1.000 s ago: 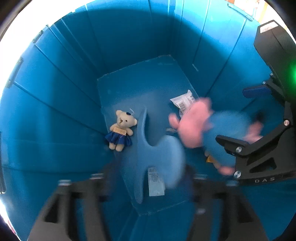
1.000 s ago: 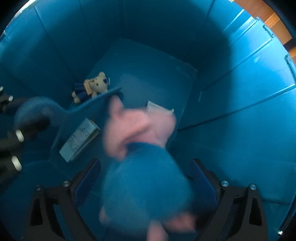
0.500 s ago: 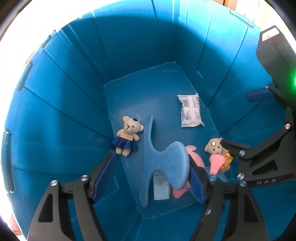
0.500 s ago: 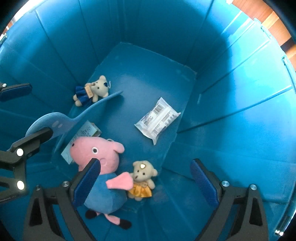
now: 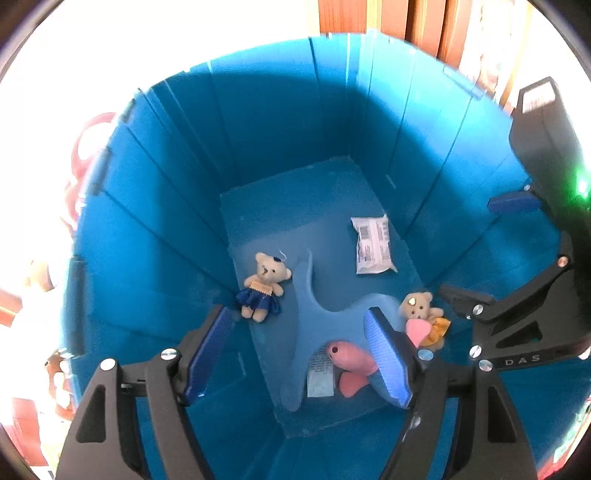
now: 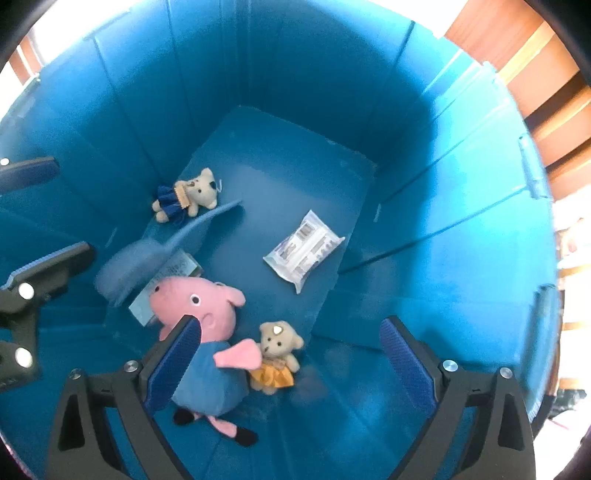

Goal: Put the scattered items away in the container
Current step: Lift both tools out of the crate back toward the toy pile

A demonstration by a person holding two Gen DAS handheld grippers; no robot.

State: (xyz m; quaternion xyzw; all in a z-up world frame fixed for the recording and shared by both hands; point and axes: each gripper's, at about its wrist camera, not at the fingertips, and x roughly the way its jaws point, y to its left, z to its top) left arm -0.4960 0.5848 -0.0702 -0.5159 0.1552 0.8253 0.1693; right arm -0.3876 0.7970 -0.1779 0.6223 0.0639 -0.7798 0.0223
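Observation:
Both grippers hang open and empty above a deep blue bin [image 5: 155, 229] [image 6: 443, 184]. On its floor lie a pink pig plush in a blue shirt [image 6: 207, 332] [image 5: 351, 360], a small bear in a yellow dress [image 6: 277, 354] [image 5: 419, 308], a small bear in a blue dress [image 5: 264, 286] [image 6: 188, 195], a light blue flat plush with a label [image 5: 314, 314] [image 6: 147, 254], and a white packet [image 5: 371, 245] [image 6: 303, 253]. My left gripper [image 5: 306, 358] is over the light blue plush. My right gripper [image 6: 291, 369] is over the pig and the yellow bear.
Wooden panels show beyond the bin's far rim [image 5: 369, 18] [image 6: 535, 85]. Red and brown toys lie blurred outside the bin at the left [image 5: 85, 147]. The right gripper's body [image 5: 517, 314] shows in the left wrist view, and the left gripper's fingers [image 6: 48, 266] in the right wrist view.
The pig plush dropped from my right gripper and the light blue plush from my left one; both lie on the bin floor. Both grippers have risen, so more of the rim shows.

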